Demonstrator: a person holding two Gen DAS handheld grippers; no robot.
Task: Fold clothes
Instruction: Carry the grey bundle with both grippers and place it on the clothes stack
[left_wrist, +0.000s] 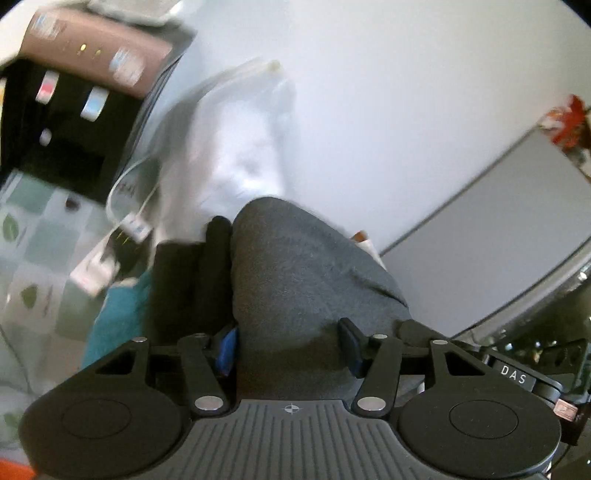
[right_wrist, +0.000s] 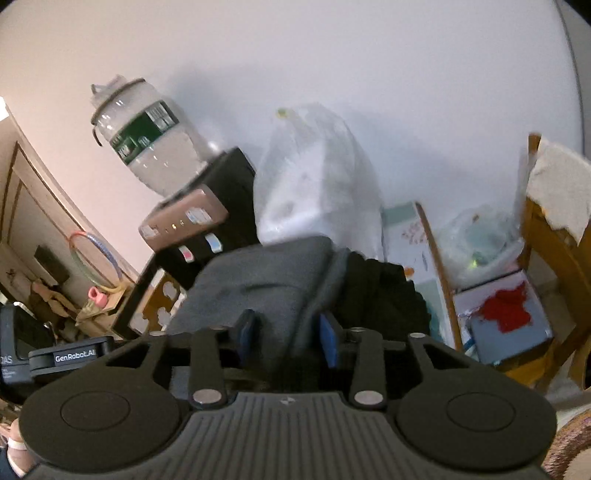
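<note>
Grey garment (left_wrist: 295, 280), a soft knit cloth, is lifted off any surface and held between both tools, in front of the water dispenser (right_wrist: 192, 225). In the left wrist view the left tool (left_wrist: 291, 345) has its blue-padded fingers (left_wrist: 226, 350) closed in on a thick rounded bunch of the cloth, which bulges up and forward between them; a dark fold lies against the cloth's dispenser-side edge. In the right wrist view the right tool (right_wrist: 288, 338) grips a flatter stretch, its fingers (right_wrist: 329, 341) pinched on the near edge, and the grey surface spreads forward with one shallow crease toward a straight far edge. Black fabric (right_wrist: 380, 295) bunches just beside the garment, on the side away from the dispenser. A white plastic bag (right_wrist: 317, 177) stands just beside the dispenser, behind the garment, and a wooden chair (right_wrist: 554, 236) is well apart from it. Above the garment only bare white wall (right_wrist: 332, 55) shows, leaving open room upward. The left view is motion-blurred.
</note>
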